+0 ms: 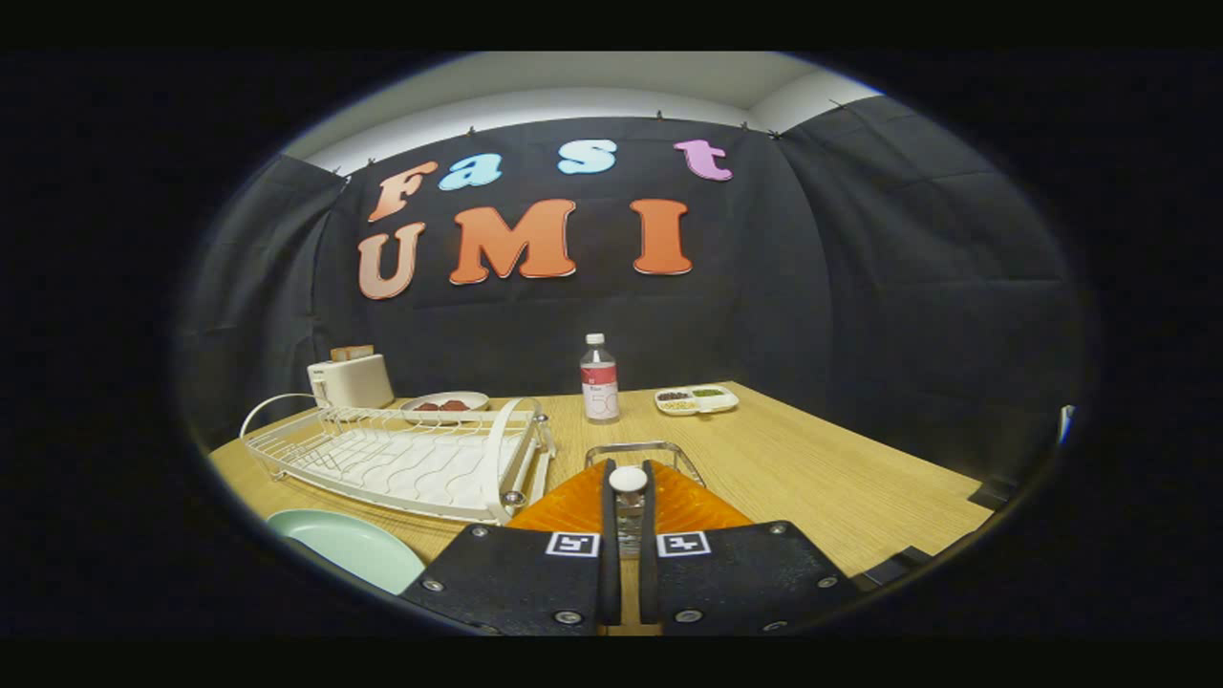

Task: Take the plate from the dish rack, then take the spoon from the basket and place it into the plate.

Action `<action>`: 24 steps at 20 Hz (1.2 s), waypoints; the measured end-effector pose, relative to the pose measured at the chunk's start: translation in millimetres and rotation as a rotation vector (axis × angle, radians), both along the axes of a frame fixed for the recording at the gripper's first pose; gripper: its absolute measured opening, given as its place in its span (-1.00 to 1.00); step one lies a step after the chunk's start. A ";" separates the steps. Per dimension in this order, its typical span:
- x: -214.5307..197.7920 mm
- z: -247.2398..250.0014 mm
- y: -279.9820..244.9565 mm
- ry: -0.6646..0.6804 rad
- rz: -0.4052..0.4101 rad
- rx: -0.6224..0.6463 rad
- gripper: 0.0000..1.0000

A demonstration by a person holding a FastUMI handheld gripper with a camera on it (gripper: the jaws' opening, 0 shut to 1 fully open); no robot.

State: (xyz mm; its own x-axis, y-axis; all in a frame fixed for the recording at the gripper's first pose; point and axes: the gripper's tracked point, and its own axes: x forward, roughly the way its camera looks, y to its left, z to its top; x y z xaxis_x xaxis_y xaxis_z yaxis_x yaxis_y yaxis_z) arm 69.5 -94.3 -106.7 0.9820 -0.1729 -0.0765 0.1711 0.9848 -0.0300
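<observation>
The gripper sits low over the orange basket, its two black fingers drawn narrow and pressing from both sides on the spoon, whose white rounded handle end pokes up between the tips. The spoon stands roughly upright in the grip, which suits lifting it straight out of the basket past the wire rim at the basket's far side. The plate, pale green, lies flat on the wooden table to the near left of the fingers, just in front of the white dish rack, which holds nothing; so the first half of the task looks done and the plate waits where a short swing to the left would reach it. Whether the spoon's bowl is free of the basket cannot be told, since the fingers hide what lies below the handle. Further back stand a bottle, a small divided tray of food to its right, a dish and a toaster at the far left, all well apart from the path to the plate. The likely next move is to raise the spoon and carry it left and nearer; the risk is its tilting in so slim a hold.
</observation>
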 end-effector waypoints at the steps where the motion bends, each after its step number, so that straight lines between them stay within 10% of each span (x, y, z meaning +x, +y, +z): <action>1: -0.3 -0.3 0.6 0.006 0.001 -0.001 -0.85; 24: -78.9 96.7 39.5 -0.143 0.046 -0.035 -0.85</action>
State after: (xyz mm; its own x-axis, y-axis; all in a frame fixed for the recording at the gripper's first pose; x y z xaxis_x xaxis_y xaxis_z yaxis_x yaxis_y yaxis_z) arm -9.5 -54.8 -10.0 0.9894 -0.1274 0.0703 0.1306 0.9905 -0.0434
